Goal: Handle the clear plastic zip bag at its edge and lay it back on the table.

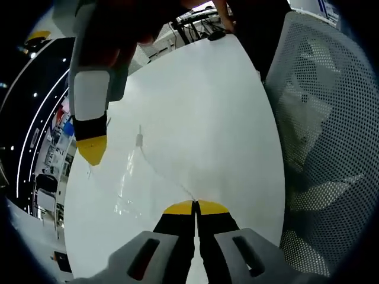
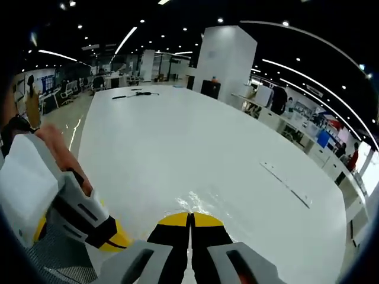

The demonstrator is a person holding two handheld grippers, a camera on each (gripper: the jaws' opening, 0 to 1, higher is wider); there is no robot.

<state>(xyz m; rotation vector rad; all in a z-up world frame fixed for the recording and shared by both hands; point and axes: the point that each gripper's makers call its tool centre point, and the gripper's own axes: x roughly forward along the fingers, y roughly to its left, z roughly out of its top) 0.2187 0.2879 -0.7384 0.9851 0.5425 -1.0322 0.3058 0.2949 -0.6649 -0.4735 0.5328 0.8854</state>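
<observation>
Bag (image 1: 139,171), clear and hard to make out, is seen in the left gripper view stretched between the two grippers, above the table (image 1: 207,106). The left gripper (image 1: 195,207) has its jaws pressed together on the bag's near edge; the right gripper (image 1: 92,151), up and to the left of it, looks clamped on the far edge, though the film there is too faint to be sure. In the right gripper view the right gripper (image 2: 190,219) is closed, glints of plastic lying just ahead of its tips, and the left gripper (image 2: 109,236) sits low to its left. For a good lay-down, both edges would best be lowered evenly and kept taut until the film rests flat, then released. Counted: one bag, two grippers, one table, one mesh chair (image 1: 323,130)
</observation>
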